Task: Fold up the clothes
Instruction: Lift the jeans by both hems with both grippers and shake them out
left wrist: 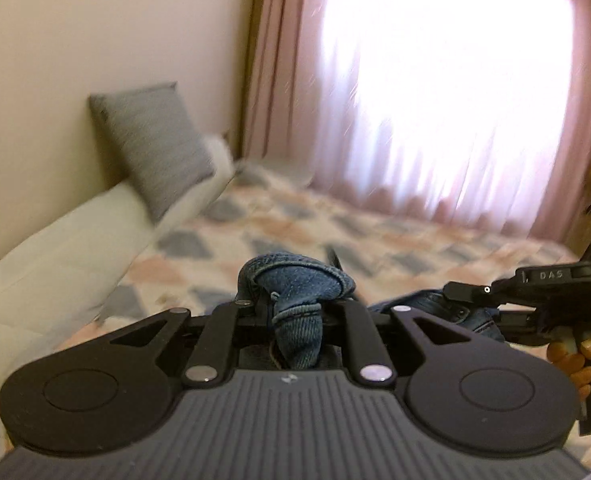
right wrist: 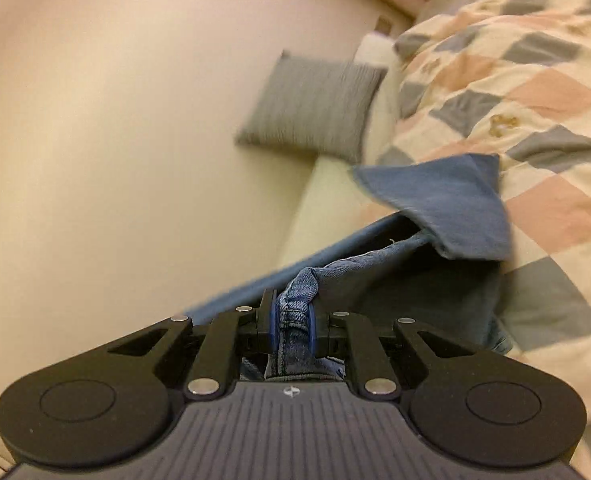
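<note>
A pair of blue denim jeans (right wrist: 447,200) is lifted above the bed. In the left wrist view my left gripper (left wrist: 295,308) is shut on a bunched denim hem (left wrist: 295,280) that bulges over its jaws. The right wrist view is tilted: my right gripper (right wrist: 291,320) is shut on a stitched denim edge (right wrist: 295,308) between its blue pads, and the rest of the jeans hangs away from it towards the quilt. The right gripper (left wrist: 535,300) also shows at the right edge of the left wrist view, held by a hand (left wrist: 583,356), with denim beneath it.
A quilt with pink, grey and cream diamonds (left wrist: 375,232) covers the bed. A grey cushion (left wrist: 155,148) leans on the cream wall above a pale padded bolster (left wrist: 55,260). Pink curtains (left wrist: 415,80) glow bright at the far side.
</note>
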Tool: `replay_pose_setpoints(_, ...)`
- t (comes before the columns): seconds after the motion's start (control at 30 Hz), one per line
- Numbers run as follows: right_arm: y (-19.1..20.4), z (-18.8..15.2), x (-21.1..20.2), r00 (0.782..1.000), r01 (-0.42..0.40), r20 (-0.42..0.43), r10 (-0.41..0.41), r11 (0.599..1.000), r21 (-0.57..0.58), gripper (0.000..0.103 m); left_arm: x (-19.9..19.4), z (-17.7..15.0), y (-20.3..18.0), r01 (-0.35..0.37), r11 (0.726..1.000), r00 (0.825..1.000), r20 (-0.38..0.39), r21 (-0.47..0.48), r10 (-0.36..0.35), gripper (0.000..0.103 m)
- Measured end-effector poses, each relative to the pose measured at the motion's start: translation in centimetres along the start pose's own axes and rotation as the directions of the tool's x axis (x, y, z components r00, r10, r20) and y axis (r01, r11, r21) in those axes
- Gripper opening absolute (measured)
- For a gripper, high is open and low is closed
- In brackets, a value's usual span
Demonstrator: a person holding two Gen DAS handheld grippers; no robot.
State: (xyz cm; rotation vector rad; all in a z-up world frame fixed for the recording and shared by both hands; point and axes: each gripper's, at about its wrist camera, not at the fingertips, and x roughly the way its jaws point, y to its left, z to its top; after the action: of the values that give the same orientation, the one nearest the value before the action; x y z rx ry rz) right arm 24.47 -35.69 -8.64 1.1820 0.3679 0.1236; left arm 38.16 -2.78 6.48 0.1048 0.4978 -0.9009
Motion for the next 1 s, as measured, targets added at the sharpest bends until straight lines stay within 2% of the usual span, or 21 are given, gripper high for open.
replay_pose_setpoints(0.03,0.4,1.0,-1.3,1.0,-0.003,0.019,0.003,1.0,0.005,0.014,-1.4,0.1,-1.1,0.018,1.0,1.0,0.018,-0.009,-0.018,0.013)
replay_pose_setpoints(0.1,0.9,1.6,-6.4,0.998,0.001,0.064,-0.002,1.0,0.012,0.014,-4.3,-1.1,-3.5,0.061,0.997,0.998,0.034,-0.05,-0.059,0.013)
replay_pose_setpoints(0.2,0.6,1.9,-13.2,0.994,0.038,0.102,-0.046,0.997,0.072,0.014,-7.7,-5.2,-6.6,0.094,0.985,0.996,0.001,-0.142,-0.095,0.013)
replay_pose_setpoints(0.27,-0.8,0.8,-17.6,0.99,0.079,0.106,-0.092,0.989,0.121,0.014,-8.9,-9.2,-8.5,0.075,0.976,0.993,-0.076,-0.206,-0.092,0.013)
replay_pose_setpoints(0.3,-2.1,-0.5,-19.6,0.987,0.125,0.083,-0.139,0.981,0.148,0.014,-9.3,-11.6,-9.6,0.063,0.969,0.987,-0.128,-0.24,-0.095,0.013)
replay_pose_setpoints(0.37,-4.8,-3.1,-23.5,0.973,0.217,0.035,-0.228,0.956,0.197,0.014,-8.9,-16.5,-11.8,0.014,0.958,0.958,-0.271,-0.287,-0.095,0.012)
replay_pose_setpoints(0.4,-6.1,-4.4,-25.5,0.962,0.263,0.009,-0.272,0.94,0.219,0.014,-8.5,-19.1,-13.2,-0.014,0.961,0.934,-0.348,-0.278,-0.086,0.012)
replay_pose_setpoints(0.47,-9.9,-7.5,-28.1,0.926,0.376,-0.084,-0.367,0.887,0.268,0.014,-7.5,-23.7,-15.8,-0.057,0.972,0.885,-0.463,-0.228,-0.057,0.012)
replay_pose_setpoints(0.57,-16.5,-12.3,-30.1,0.849,0.527,-0.242,-0.47,0.782,0.331,0.014,-4.8,-30.9,-19.3,-0.089,0.986,0.801,-0.599,-0.144,-0.015,0.012)
replay_pose_setpoints(0.6,-18.7,-13.8,-30.4,0.819,0.571,-0.288,-0.496,0.747,0.34,0.014,-3.8,-33.2,-20.2,-0.095,0.989,0.782,-0.624,-0.114,0.003,0.012)
replay_pose_setpoints(0.63,-20.5,-14.9,-30.4,0.792,0.608,-0.314,-0.523,0.725,0.323,0.014,-3.1,-35.1,-21.1,-0.09,0.994,0.773,-0.634,-0.062,0.031,0.012)
replay_pose_setpoints(0.7,-23.7,-16.9,-29.9,0.722,0.685,-0.367,-0.586,0.678,0.265,0.014,-2.0,-38.4,-22.8,-0.077,0.996,0.758,-0.647,0.045,0.088,0.012)
replay_pose_setpoints(0.8,-26.6,-18.6,-29.0,0.675,0.729,-0.373,-0.636,0.652,0.207,0.013,-2.3,-41.5,-24.8,-0.04,0.975,0.754,-0.634,0.216,0.171,0.014)
replay_pose_setpoints(0.83,-27.0,-18.9,-28.7,0.669,0.733,-0.371,-0.644,0.655,0.185,0.014,-2.5,-42.0,-25.2,-0.02,0.964,0.753,-0.631,0.264,0.188,0.014)
replay_pose_setpoints(0.9,-27.5,-19.4,-28.6,0.667,0.731,-0.351,-0.657,0.67,0.133,0.023,-3.0,-42.7,-26.0,0.024,0.935,0.753,-0.622,0.353,0.216,0.015)
replay_pose_setpoints(1.0,-28.1,-20.5,-28.1,0.676,0.722,-0.313,-0.667,0.684,0.101,0.037,-4.0,-42.9,-27.9,0.111,0.875,0.772,-0.596,0.471,0.222,0.016)
